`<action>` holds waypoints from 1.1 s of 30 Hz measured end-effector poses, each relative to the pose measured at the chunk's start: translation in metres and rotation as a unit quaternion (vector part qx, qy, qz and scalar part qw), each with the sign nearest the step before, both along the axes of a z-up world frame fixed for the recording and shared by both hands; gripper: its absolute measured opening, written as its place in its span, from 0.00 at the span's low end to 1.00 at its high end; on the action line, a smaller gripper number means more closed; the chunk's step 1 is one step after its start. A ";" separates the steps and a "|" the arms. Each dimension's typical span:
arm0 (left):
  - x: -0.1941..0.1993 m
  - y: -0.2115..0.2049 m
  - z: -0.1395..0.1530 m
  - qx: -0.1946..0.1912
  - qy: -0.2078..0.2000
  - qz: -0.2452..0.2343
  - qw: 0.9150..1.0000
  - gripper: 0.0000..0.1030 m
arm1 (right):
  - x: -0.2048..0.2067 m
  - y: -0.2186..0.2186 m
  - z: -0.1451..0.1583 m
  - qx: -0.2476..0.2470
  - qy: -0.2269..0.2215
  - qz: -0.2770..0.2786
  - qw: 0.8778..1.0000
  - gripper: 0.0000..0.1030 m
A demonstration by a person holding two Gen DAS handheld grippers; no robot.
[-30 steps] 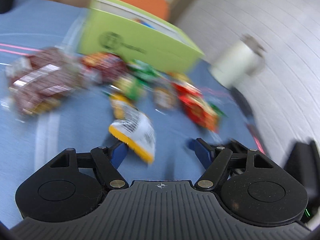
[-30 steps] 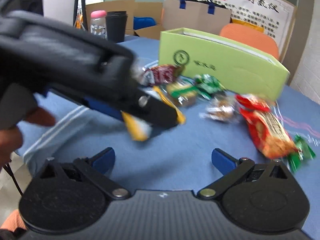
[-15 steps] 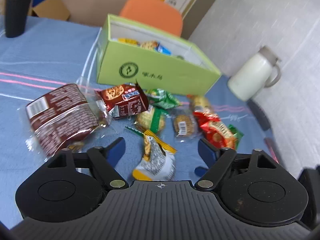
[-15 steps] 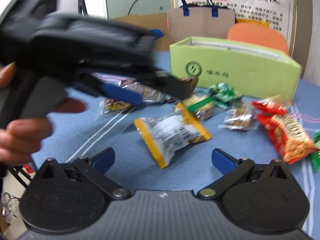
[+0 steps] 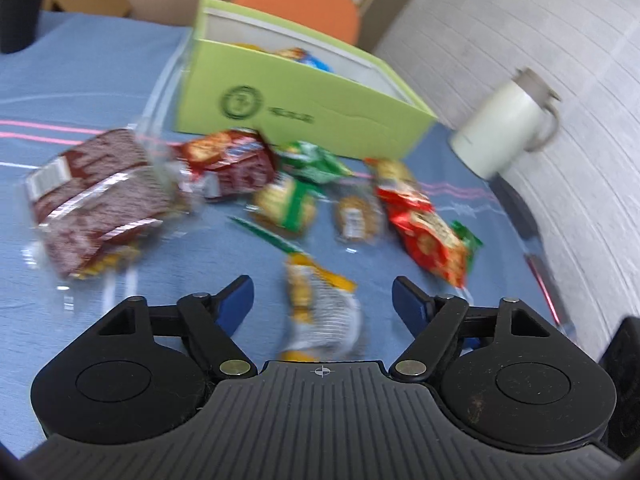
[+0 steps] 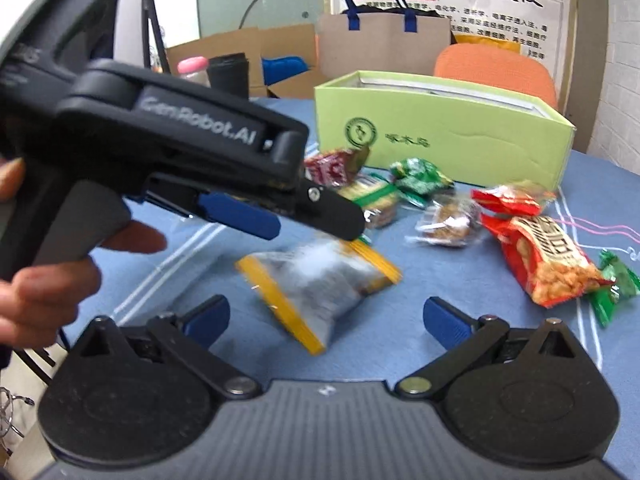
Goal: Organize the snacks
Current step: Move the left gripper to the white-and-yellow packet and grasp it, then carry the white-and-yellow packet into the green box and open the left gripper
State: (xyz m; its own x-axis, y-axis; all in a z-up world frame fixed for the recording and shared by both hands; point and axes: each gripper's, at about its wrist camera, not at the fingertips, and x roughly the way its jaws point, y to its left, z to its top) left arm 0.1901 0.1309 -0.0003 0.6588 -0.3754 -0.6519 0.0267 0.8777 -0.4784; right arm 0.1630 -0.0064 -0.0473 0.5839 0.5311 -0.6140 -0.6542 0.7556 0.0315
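A yellow-edged clear snack packet (image 5: 320, 312) lies on the blue tablecloth between my left gripper's (image 5: 322, 300) open jaws, apart from them; it also shows in the right wrist view (image 6: 320, 284). My right gripper (image 6: 326, 316) is open and empty just in front of the packet. The left gripper (image 6: 256, 216) hovers above the packet in that view. An open green box (image 5: 304, 108) holding several snacks stands behind a scatter of packets: a brown bag (image 5: 96, 200), a red biscuit pack (image 5: 232, 164), green packs (image 5: 312, 160), a red peanut bag (image 5: 428, 232).
A white jug (image 5: 504, 124) stands at the right by the table edge. A black cup (image 5: 18, 4) is at the far left. An orange chair (image 5: 300, 4) is behind the box. A paper bag (image 6: 384, 44) and cardboard boxes stand beyond the table.
The yellow-edged packet was held in my left gripper a second ago, then let go onto the cloth. The left gripper has since drawn back and risen above it.
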 end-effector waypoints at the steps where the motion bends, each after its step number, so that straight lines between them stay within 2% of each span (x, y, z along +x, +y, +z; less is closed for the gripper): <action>1: 0.000 0.003 0.000 -0.001 0.001 -0.001 1.000 0.62 | -0.001 0.002 -0.001 0.008 0.000 0.003 1.000 0.99; 6: 0.001 -0.007 -0.001 0.030 -0.003 -0.032 0.999 0.63 | 0.001 0.004 -0.005 0.023 0.013 -0.021 0.999 0.99; 9: 0.007 -0.013 -0.006 0.046 -0.002 -0.048 0.998 0.56 | 0.004 0.006 -0.007 0.019 0.014 -0.032 0.999 0.99; 12: 0.011 -0.013 -0.015 0.032 0.012 -0.062 0.997 0.49 | 0.007 0.016 -0.016 0.010 0.014 -0.034 0.999 0.97; 13: 0.009 -0.012 -0.017 0.029 0.008 -0.063 0.998 0.47 | 0.004 0.021 -0.018 0.004 0.000 -0.033 0.999 0.96; 14: 0.007 -0.011 -0.018 0.029 0.006 -0.064 0.998 0.45 | 0.002 0.026 -0.019 -0.007 -0.014 -0.028 0.999 0.85; 15: 0.006 -0.009 -0.018 0.029 0.005 -0.061 0.998 0.36 | 0.000 0.029 -0.017 -0.010 -0.023 -0.019 1.000 0.66; 16: 0.005 -0.005 -0.019 0.024 0.007 -0.060 0.998 0.19 | 0.002 0.029 -0.014 -0.002 -0.014 -0.017 1.000 0.65; 18: 0.003 0.002 -0.020 0.001 0.014 -0.046 0.999 0.14 | 0.008 0.025 -0.007 0.017 0.000 -0.012 1.000 0.58; 19: 0.001 0.005 -0.018 -0.011 0.012 -0.043 0.999 0.12 | 0.010 0.023 -0.003 0.023 0.003 -0.011 1.000 0.58; 21: 0.001 0.007 -0.009 -0.029 0.005 -0.034 0.999 0.11 | 0.010 0.023 0.010 0.020 -0.018 -0.009 1.000 0.58; 25: 0.021 0.007 0.030 -0.037 -0.043 -0.034 0.998 0.12 | 0.030 0.024 0.046 0.013 -0.084 -0.009 0.996 0.58; 29: 0.077 0.003 0.072 -0.025 -0.085 -0.036 0.995 0.12 | 0.086 0.025 0.076 0.007 -0.135 -0.018 0.991 0.59; 33: 0.148 -0.011 0.095 0.005 -0.100 -0.031 0.994 0.12 | 0.162 0.024 0.091 -0.004 -0.140 -0.030 0.990 0.59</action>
